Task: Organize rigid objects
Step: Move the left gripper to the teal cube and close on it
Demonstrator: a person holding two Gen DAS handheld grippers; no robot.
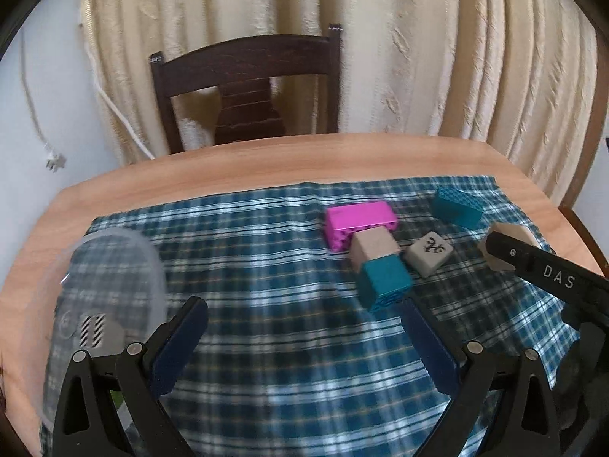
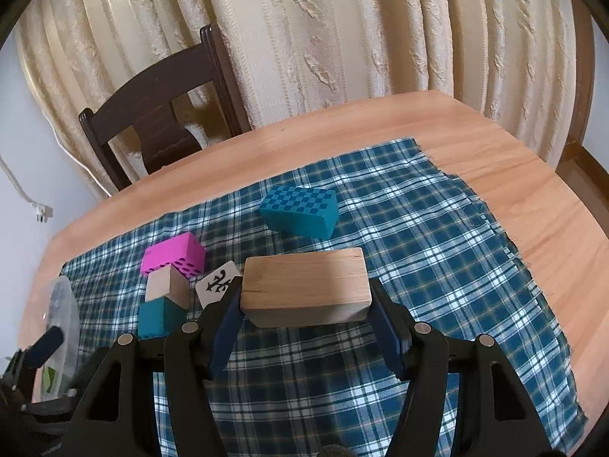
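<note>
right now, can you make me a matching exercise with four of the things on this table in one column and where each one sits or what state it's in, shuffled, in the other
Things:
1. plain wooden block
2. pink block
3. checkered teal block
4. clear container

Places or states:
A. alone on the plaid cloth, far from the other pieces
B. at the table's left side, near the open left gripper
C. clamped between the fingers of the right gripper
D. touching the small wooden cube in the cluster

Pairs: 1-C, 2-D, 3-A, 4-B
</note>
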